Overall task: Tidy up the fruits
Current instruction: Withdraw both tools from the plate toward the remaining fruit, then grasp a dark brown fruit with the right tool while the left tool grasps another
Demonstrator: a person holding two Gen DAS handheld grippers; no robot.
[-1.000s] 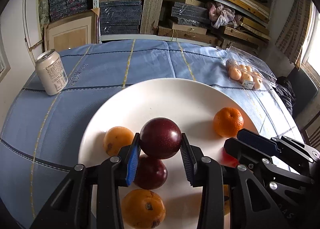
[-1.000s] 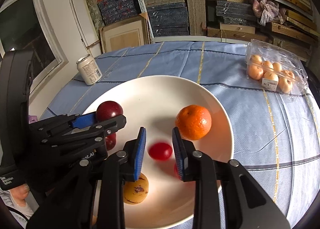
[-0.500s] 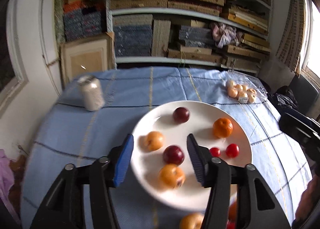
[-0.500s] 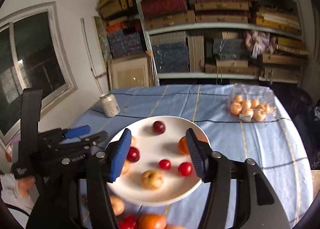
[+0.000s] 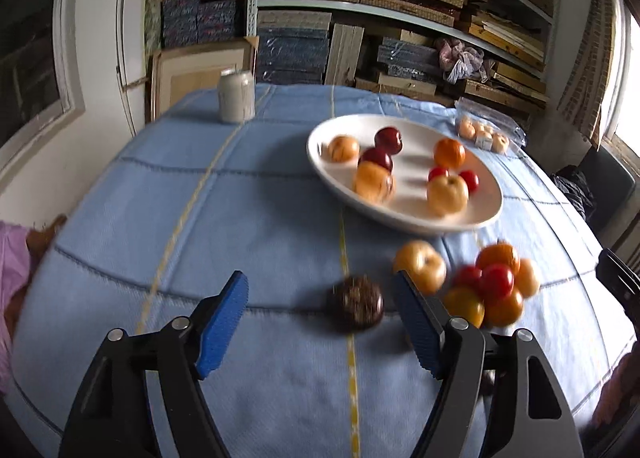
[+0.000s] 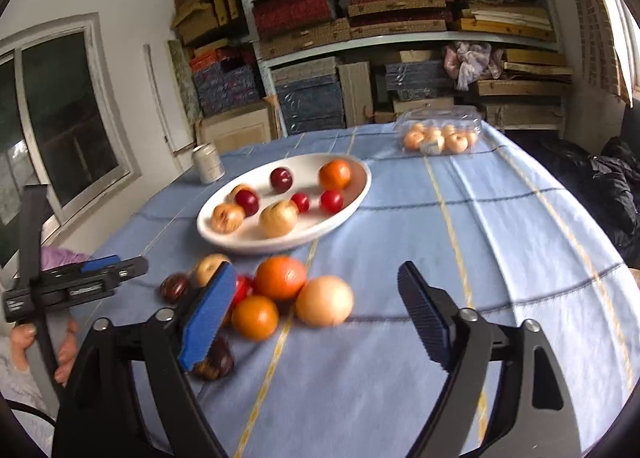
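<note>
A white plate point(image 5: 404, 213) point(image 6: 256, 244) on the blue tablecloth holds several fruits: dark red plums, an orange point(image 5: 449, 152), small red ones and yellow-brown ones. Nearer me, loose fruit lies on the cloth: a dark wrinkled one point(image 5: 355, 308) point(image 6: 174, 286), a yellow one point(image 5: 420, 266), and a pile of orange and red fruit point(image 5: 496, 286) point(image 6: 280, 278). My left gripper point(image 5: 322, 322) is held back from the plate, its jaws opening, with the dark wrinkled fruit lying between the tips, untouched. My right gripper point(image 6: 316, 314) is opening too and holds nothing; the pile lies ahead by its left finger.
A drink can point(image 5: 236, 95) point(image 6: 207, 162) stands at the table's far left. A clear box of small fruit point(image 5: 484, 133) point(image 6: 438, 135) sits at the far right. Shelves of stacked boxes fill the back wall. A hand point(image 6: 24, 342) holds the left gripper's handle.
Both grippers let go of fruit on the plate, opened wide and pulled back toward the table's near side. The loose fruit pile has come into view.
</note>
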